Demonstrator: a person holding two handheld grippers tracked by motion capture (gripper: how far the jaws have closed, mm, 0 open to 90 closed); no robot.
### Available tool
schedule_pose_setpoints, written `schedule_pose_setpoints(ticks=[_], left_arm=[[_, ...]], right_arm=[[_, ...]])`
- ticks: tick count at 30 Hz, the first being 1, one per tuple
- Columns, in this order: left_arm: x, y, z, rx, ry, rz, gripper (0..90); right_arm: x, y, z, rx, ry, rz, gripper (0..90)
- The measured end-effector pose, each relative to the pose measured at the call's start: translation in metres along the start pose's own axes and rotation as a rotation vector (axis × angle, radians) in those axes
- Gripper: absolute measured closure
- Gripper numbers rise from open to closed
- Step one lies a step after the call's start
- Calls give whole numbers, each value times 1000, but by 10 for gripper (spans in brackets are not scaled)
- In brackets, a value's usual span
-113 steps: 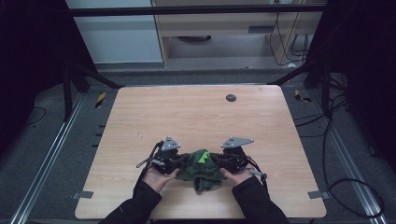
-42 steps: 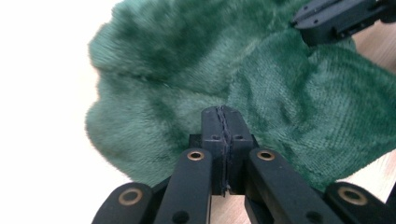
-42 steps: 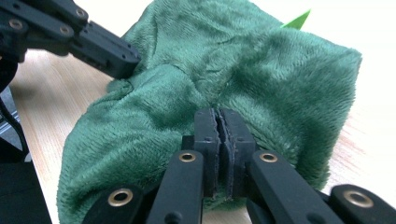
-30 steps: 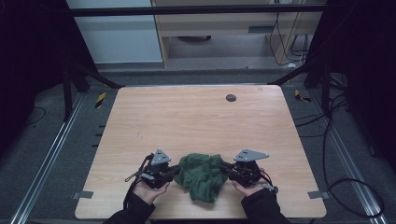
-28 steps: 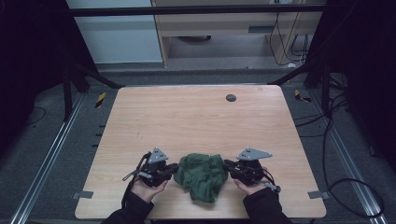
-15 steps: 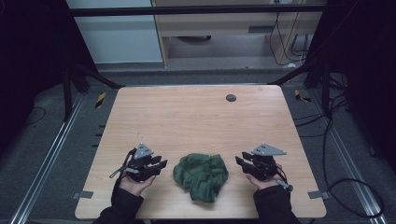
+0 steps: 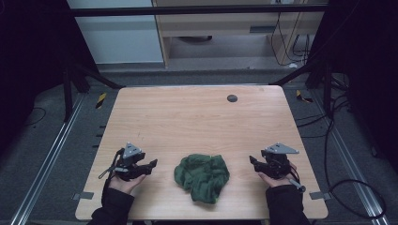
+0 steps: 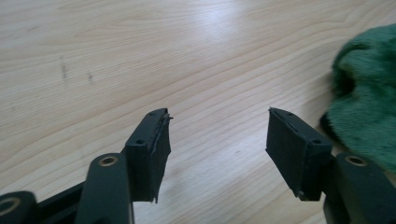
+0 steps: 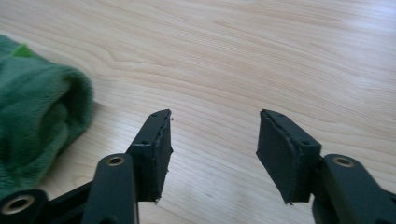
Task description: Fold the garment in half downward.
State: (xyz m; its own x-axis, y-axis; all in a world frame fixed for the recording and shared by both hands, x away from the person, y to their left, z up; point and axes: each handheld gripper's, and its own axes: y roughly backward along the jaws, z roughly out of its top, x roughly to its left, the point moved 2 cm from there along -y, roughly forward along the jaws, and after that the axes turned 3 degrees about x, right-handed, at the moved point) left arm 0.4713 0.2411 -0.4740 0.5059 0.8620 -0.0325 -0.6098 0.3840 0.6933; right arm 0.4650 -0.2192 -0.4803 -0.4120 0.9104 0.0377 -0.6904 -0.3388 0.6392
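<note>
A crumpled dark green cloth (image 7: 202, 176) lies in a heap near the front middle of the wooden table (image 7: 197, 117). My left gripper (image 7: 152, 164) rests low over the table to the cloth's left, open, with bare wood between its jaws. The cloth's fuzzy edge (image 8: 366, 107) shows at the right of the left gripper view, apart from the left gripper (image 8: 217, 119). My right gripper (image 7: 252, 161) sits to the cloth's right, also open and holding nothing. In the right gripper view the cloth (image 9: 37, 112) lies left of the right gripper (image 9: 215, 116).
A small dark round disc (image 7: 232, 98) sits near the table's far edge. Dark metal frame rails (image 7: 47, 159) run along both sides, and cables (image 7: 347, 183) lie on the floor at the right. The table's far half is bare wood.
Both grippers let go of the cloth and drew apart, the left one leftward and the right one rightward. The cloth now lies loose between them.
</note>
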Motion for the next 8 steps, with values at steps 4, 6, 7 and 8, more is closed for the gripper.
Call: schedule_pose_setpoints(ticks=[4,6,7,8], left_arm=[[14,2,-3,-6,29,27,365],[21,4,-4,-12,39,45,357],[23,4,-4,-14,46,48,353],[25,4,-5,-14,52,52,350]], right_arm=[[-10,0,-4,13,-12,-19,390],[-12,-1,-6,28,-23,-25,365],[-13,-3,-6,37,-17,-35,355],[-14,-3,-7,38,-11,-41,349]])
